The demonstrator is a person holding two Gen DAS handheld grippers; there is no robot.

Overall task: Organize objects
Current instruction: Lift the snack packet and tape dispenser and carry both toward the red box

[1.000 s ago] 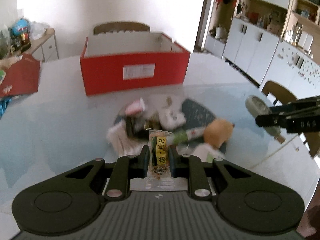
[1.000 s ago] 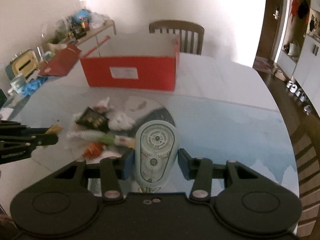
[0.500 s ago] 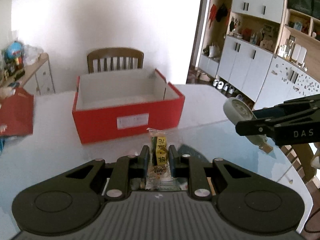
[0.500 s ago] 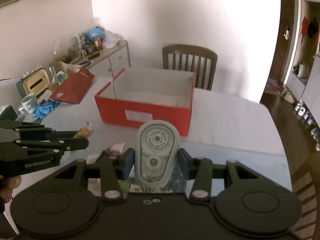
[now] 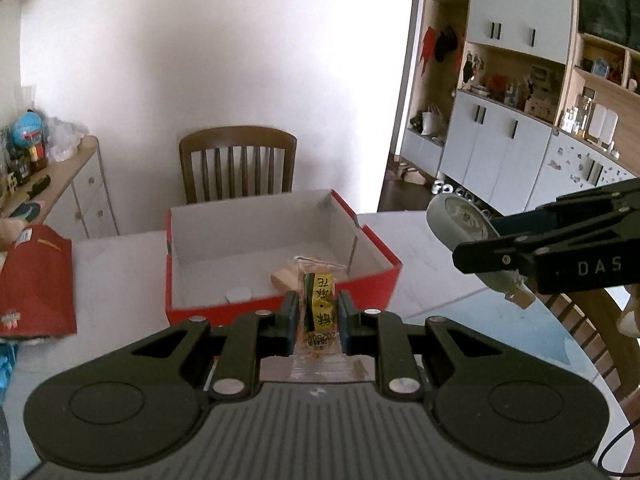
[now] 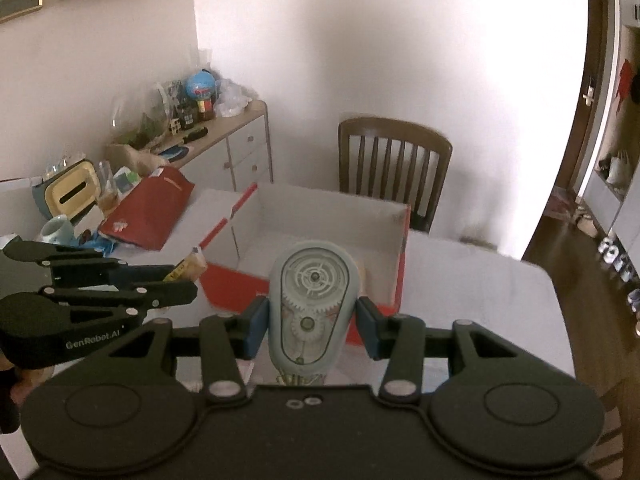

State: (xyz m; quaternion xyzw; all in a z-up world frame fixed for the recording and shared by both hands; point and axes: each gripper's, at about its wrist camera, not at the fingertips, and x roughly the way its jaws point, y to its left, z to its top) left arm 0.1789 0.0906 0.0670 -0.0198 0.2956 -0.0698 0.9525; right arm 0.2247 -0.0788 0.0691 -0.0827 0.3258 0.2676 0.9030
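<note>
My left gripper (image 5: 318,312) is shut on a clear snack packet with a yellow and green label (image 5: 318,307), held upright just before the near wall of the red box (image 5: 372,280). The box is white inside and holds a small white disc (image 5: 238,294) and a pale piece (image 5: 285,278). My right gripper (image 6: 312,322) is shut on a pale grey-blue correction tape dispenser (image 6: 311,304) with clear gears, raised over the box's near edge (image 6: 236,280). Each gripper shows in the other's view: the right gripper (image 5: 472,254) at the right, the left gripper (image 6: 188,286) at the left.
A red box lid (image 5: 36,280) lies left of the box on the white table (image 5: 120,280). A wooden chair (image 5: 238,164) stands behind the box. A sideboard (image 6: 236,136) with clutter runs along the left wall, and cabinets (image 5: 500,140) fill the right side.
Both grippers have risen and moved toward the red box with their loads. The pile of loose items on the table has dropped out of view, and the box's inside now shows.
</note>
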